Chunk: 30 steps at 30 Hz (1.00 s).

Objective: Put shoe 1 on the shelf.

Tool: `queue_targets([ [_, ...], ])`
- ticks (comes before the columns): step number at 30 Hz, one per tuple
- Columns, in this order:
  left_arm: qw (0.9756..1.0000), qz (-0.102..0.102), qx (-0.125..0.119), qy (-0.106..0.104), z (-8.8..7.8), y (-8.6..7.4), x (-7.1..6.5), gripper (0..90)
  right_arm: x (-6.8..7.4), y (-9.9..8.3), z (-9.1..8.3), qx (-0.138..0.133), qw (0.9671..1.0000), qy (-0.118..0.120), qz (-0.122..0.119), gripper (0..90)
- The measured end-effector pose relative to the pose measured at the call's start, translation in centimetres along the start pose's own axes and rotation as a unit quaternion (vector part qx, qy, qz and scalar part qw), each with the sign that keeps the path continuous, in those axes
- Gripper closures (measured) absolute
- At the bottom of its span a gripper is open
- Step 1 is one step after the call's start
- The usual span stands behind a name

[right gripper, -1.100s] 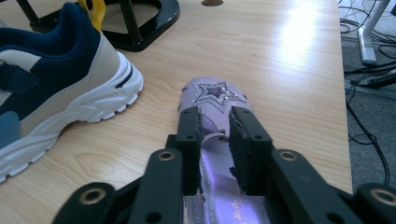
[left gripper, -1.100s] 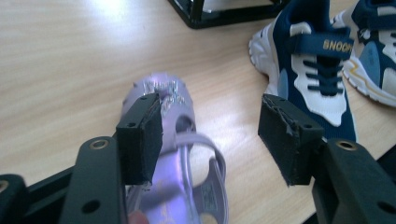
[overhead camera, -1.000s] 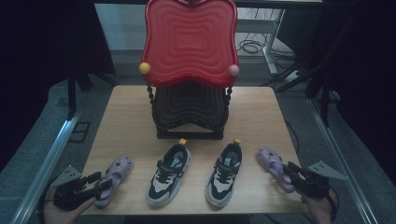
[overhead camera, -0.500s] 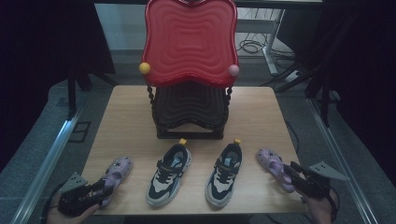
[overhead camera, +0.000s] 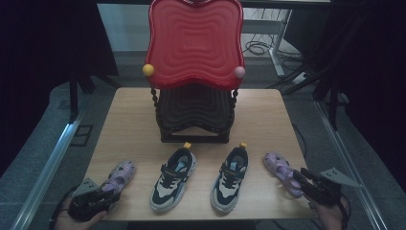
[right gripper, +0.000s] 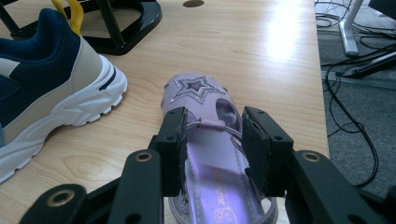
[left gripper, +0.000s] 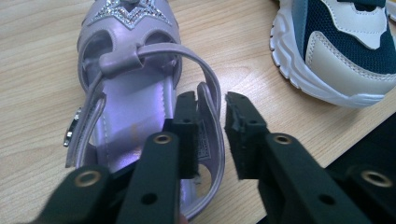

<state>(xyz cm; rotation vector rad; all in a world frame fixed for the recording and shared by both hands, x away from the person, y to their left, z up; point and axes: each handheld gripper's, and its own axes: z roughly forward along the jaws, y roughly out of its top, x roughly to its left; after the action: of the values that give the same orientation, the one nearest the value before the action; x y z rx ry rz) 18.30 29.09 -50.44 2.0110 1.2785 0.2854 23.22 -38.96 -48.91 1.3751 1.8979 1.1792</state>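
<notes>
So I've got a gripper on each purple sandal at the near edge of the table [overhead camera: 134, 120]. My left gripper [left gripper: 212, 114] has just been closing, and its jaws now straddle the heel-side wall of the left sandal [left gripper: 140, 93], one jaw inside the shoe, one outside; there's a sliver of gap on the outer side, so I wouldn't call it a grip yet. My right gripper [right gripper: 212, 135] has its jaws parted over the back of the right sandal [right gripper: 205, 121], not pinching anything, and they've just been opening a bit. The two sneakers [overhead camera: 174, 177] sit between the sandals, with the shoe rack [overhead camera: 194, 120] behind them, presumably where the sandals are headed.
</notes>
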Motion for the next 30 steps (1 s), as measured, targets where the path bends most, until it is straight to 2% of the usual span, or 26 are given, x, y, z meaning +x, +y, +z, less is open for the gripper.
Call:
queue_targets([
  [8,1.0,-0.004,0.0,-0.007,0.0,0.0,0.3,81.3,0.4,-0.3,-0.6,0.024,0.9997,0.008,-0.005,57.6],
  [11,0.9999,-0.006,-0.001,-0.008,-0.1,-0.1,0.4,81.6,0.2,-0.6,-0.8,0.027,0.9996,0.012,0.003,57.9],
  [12,0.9999,-0.007,-0.002,-0.01,-0.1,-0.1,0.4,81.7,0.1,-1.0,-0.9,0.026,0.9992,0.028,0.013,58.2],
  [13,0.9999,-0.009,-0.001,-0.01,-0.1,-0.1,0.4,81.8,0.0,-1.1,-0.9,0.03,0.9989,0.033,0.014,58.2],
  [22,0.9998,-0.013,-0.002,-0.013,-0.1,-0.1,0.5,81.7,0.6,-1.0,1.0,0.062,0.9966,0.05,0.021,57.8],
  [30,0.9998,-0.014,-0.004,-0.015,-0.1,-0.1,0.6,81.7,0.8,-1.0,2.0,0.092,0.9944,0.052,0.005,68.3],
])
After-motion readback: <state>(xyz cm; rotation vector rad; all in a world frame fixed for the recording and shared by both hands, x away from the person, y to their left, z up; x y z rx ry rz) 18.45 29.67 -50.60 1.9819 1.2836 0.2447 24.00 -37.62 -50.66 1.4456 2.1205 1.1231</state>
